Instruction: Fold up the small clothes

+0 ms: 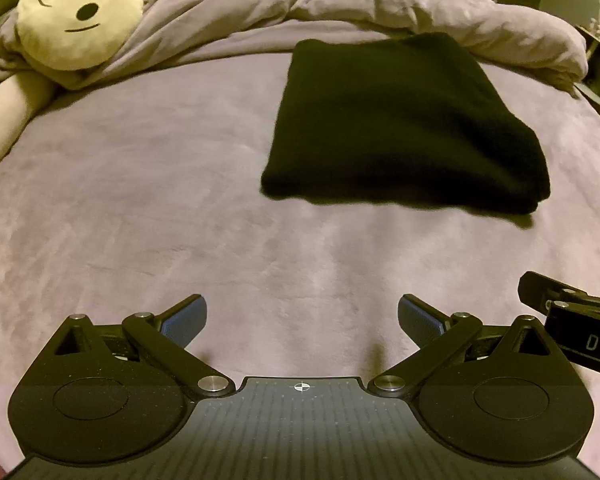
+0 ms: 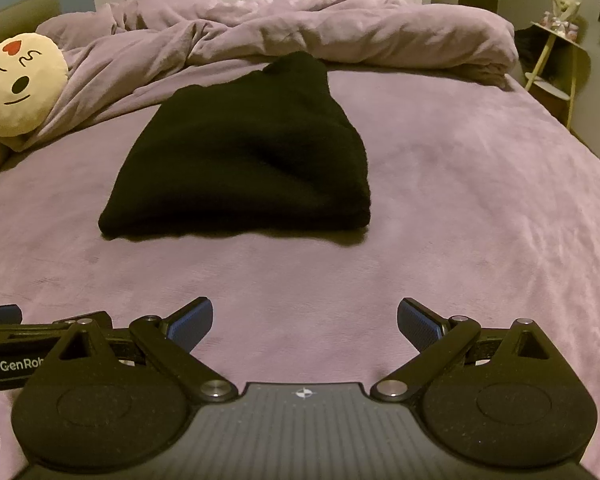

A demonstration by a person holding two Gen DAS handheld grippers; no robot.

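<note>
While both tools hang low over the near part of the bed, neither touches the garment. The left gripper [image 1: 302,322] has its jaws spread wide, blue pads [image 1: 184,322] facing each other with only bedcover between them. The right gripper [image 2: 305,322] is in the same condition: jaws wide apart, nothing held. Each tool shows at the edge of the other's view, so the two sit side by side, close together.

The black garment [image 1: 404,128] lies on the purple bedcover [image 1: 140,200], folded into a compact, roughly rectangular stack with thick layered edges along its near side. It sits beyond both grippers, well apart from the fingertips. From the left wrist view it lies ahead and to the right; from the right wrist view [image 2: 244,160] it lies ahead and to the left, narrowing toward a raised bump at its far end. That places it roughly between the two lines of sight.

A rumpled duvet [image 2: 300,28] of the same purple is heaped along the far side of the bed, just behind the garment. A cream plush pillow [image 1: 80,16], bearing a face and a red heart, rests at the far left, partly tucked under the duvet. A small side table [image 2: 556,56] stands off the bed's far right corner.
</note>
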